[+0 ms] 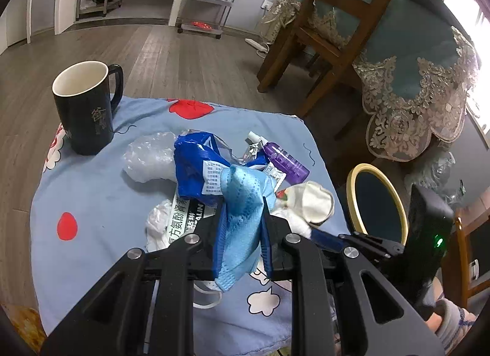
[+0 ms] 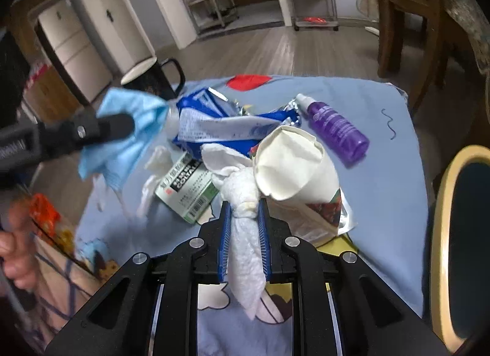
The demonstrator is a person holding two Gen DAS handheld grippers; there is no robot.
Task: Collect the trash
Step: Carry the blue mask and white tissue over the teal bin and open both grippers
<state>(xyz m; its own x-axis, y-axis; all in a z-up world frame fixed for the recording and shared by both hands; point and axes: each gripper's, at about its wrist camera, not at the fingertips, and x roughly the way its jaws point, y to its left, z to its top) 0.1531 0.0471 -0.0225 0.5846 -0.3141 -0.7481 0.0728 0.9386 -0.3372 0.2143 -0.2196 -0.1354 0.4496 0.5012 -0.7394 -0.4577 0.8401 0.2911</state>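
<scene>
Glossy black mug (image 1: pixel 87 107), pleated fabric mask (image 1: pixel 242 212), crinkled paper tissue (image 2: pixel 245 233), translucent purple plastic bottle (image 2: pixel 337 129)

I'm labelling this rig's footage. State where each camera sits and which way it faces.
Left wrist: sits on the left gripper, looking along its fingers across the table toward the black mug; the gripper is shut on a blue face mask.
Right wrist: sits on the right gripper, facing the trash pile; it is shut on a white tissue, and a hand shows at left.
Shared: purple bottle, mug, mask.
</scene>
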